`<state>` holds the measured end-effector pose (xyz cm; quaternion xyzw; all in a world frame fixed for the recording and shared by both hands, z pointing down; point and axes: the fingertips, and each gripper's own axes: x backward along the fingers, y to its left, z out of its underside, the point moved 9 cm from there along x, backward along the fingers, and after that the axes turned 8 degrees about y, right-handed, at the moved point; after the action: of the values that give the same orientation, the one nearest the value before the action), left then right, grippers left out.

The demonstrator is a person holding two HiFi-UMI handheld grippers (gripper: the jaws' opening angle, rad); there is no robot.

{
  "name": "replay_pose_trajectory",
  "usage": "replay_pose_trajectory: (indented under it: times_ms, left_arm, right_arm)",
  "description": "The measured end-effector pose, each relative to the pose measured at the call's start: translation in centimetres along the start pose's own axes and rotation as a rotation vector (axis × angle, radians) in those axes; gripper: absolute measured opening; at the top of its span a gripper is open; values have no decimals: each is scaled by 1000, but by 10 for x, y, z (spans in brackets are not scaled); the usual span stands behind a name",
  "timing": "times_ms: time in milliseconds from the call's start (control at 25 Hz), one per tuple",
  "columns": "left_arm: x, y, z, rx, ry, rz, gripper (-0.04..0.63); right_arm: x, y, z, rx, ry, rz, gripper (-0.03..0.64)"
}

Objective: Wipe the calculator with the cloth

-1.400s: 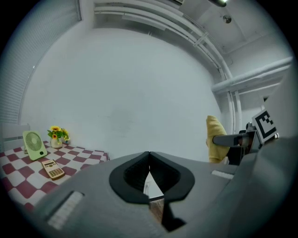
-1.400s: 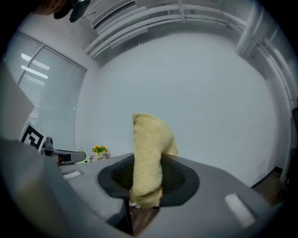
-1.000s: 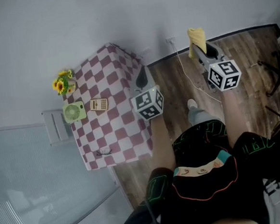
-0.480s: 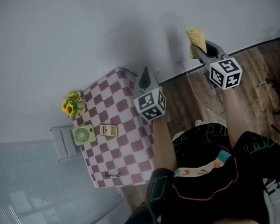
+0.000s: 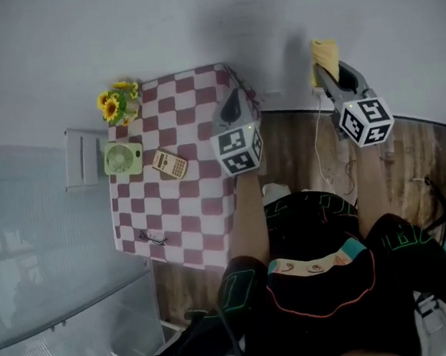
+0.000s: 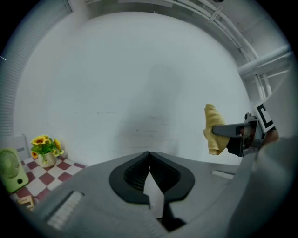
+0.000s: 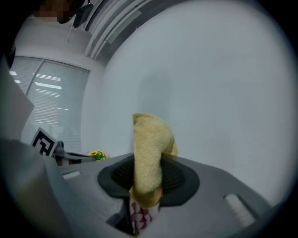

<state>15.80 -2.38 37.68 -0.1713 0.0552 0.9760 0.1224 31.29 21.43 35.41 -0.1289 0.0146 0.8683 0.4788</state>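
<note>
A small tan calculator (image 5: 170, 164) lies on the red-and-white checked table (image 5: 201, 190), left of middle. My left gripper (image 5: 231, 106) hovers over the table's right edge, jaws shut with nothing between them (image 6: 149, 153). My right gripper (image 5: 328, 69) is held off the table over the floor by the wall, shut on a folded yellow cloth (image 5: 324, 53). In the right gripper view the cloth (image 7: 149, 155) stands up between the jaws. The left gripper view shows the cloth (image 6: 213, 128) at its right.
A green mini fan (image 5: 121, 158) sits beside the calculator, and a pot of sunflowers (image 5: 117, 105) stands at the table's far corner. A dark small object (image 5: 152, 238) lies near the table's front edge. A white cable (image 5: 321, 150) trails over the wooden floor.
The head view has swung: the table now sits more squarely under it and further to the right. Both grippers kept their hold and rose slightly toward the wall.
</note>
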Motion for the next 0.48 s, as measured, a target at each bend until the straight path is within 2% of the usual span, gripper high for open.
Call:
replay_pose_trajectory:
  times_ms: [200, 480]
  left_arm:
    - [11, 56, 8, 47, 10, -113, 11]
    - [53, 136, 29, 134, 28, -305, 11]
  right_arm:
    - [-64, 50, -3, 59, 31, -165, 121]
    - [-135, 117, -1, 87, 98, -326, 122]
